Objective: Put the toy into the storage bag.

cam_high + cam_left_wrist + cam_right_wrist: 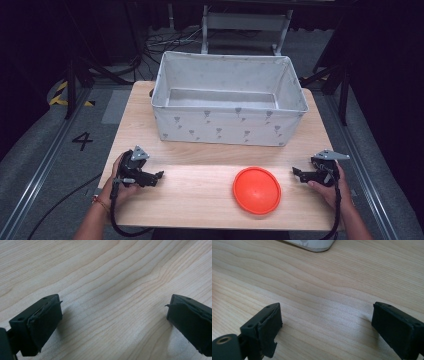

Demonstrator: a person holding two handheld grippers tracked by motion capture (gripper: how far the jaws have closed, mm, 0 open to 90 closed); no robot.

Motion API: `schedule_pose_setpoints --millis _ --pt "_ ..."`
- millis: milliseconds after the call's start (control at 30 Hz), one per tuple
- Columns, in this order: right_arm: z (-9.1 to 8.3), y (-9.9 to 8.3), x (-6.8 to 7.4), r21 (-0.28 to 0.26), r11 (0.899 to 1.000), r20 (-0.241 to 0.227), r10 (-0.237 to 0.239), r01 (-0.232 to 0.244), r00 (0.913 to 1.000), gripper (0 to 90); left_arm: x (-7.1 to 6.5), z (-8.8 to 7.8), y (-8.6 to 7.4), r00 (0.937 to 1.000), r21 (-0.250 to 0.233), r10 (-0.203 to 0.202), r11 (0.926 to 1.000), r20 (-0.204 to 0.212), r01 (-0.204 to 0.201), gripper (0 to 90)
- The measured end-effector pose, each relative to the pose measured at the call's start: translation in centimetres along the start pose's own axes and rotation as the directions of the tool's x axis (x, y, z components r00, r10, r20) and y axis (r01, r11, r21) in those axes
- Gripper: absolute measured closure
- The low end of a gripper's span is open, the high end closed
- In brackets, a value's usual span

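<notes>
An orange round disc (256,190) lies flat on the wooden table (200,192), near the front right. Behind it stands a large white fabric bin (229,98) with a grey pattern, open on top and seemingly empty. My left gripper (159,176) rests at the table's front left, well to the left of the disc, jaws wide apart over bare wood (112,310). On the other side my right gripper (296,173) sits just right of the disc, also open, with nothing between its fingers (325,322). A corner of the bin (312,245) shows at the top of the right gripper view.
The table is small, with edges close on all sides. Around it lies grey floor with metal rails (45,160), cables (165,42) and dark stands behind the bin. Bare wood stretches between the two grippers in front of the bin.
</notes>
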State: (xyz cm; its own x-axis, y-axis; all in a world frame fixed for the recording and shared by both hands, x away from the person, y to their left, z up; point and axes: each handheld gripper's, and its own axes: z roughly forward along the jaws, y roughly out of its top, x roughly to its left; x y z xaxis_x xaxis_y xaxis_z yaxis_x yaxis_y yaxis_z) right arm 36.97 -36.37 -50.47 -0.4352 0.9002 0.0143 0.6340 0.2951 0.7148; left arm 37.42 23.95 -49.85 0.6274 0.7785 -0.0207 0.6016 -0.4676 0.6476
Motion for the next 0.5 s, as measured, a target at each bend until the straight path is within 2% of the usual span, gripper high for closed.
schedule_pose_setpoints --millis 333,500 --pt "0.0 0.0 -0.08 0.001 1.0 0.004 0.001 -0.001 1.0 9.3 0.36 -0.19 -0.24 0.9991 -0.001 0.028 0.9996 0.033 -0.028 0.1" --pt "-0.37 -0.06 -0.37 0.001 1.0 -0.006 0.008 -0.008 0.9999 16.6 0.4 -0.2 -0.25 0.9989 0.0 0.031 0.9995 0.036 -0.031 0.1"
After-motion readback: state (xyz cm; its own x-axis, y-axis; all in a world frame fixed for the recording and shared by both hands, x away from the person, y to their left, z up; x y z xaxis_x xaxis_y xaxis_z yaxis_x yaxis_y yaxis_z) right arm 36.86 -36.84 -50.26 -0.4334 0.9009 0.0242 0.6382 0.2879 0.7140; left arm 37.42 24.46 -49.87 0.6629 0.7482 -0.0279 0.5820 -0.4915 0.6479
